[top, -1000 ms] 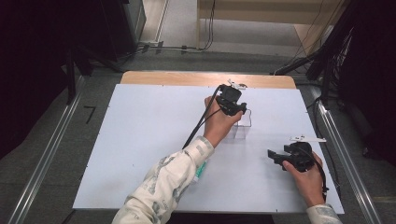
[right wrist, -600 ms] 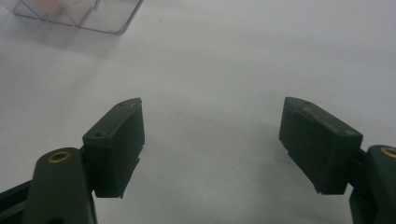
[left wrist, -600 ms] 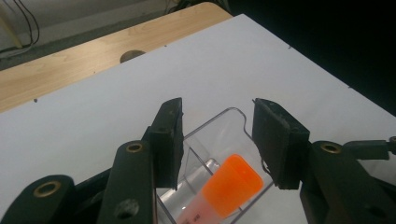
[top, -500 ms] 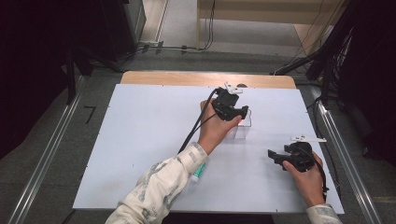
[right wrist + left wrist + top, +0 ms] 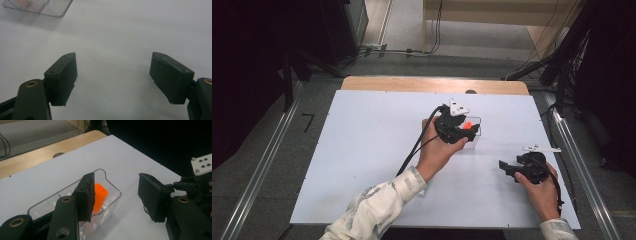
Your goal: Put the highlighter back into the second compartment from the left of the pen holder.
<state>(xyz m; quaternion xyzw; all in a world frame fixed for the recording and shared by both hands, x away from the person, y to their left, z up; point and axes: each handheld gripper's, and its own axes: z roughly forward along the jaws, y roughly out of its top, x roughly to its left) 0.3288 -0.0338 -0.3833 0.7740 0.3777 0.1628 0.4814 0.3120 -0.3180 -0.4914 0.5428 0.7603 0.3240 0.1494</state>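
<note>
A small clear plastic box (image 5: 478, 123) (image 5: 113, 187) stands on the white table top (image 5: 362, 150), right of centre. An orange block (image 5: 466, 125) (image 5: 100, 194) sits upright inside it. My left gripper (image 5: 470, 133) (image 5: 116, 177) hovers just over the box's near side; its jaws have just been opening and now stand open, nothing pressed between them. The block shows behind the left jaw. My right gripper (image 5: 506, 170) (image 5: 113, 57) rests low at the right of the table, open and holding nothing, with the clear box (image 5: 50, 7) far ahead of it.
A wooden strip (image 5: 412, 84) runs along the table's far edge. Metal rails (image 5: 262, 170) flank both sides, and cables lie on the floor beyond. The left gripper's cable (image 5: 412, 150) trails back over the table beside the forearm.
The left gripper has drawn back from the far side of the box toward the person, and its jaws have widened. The orange block now shows in the box. The right gripper has stayed put.
</note>
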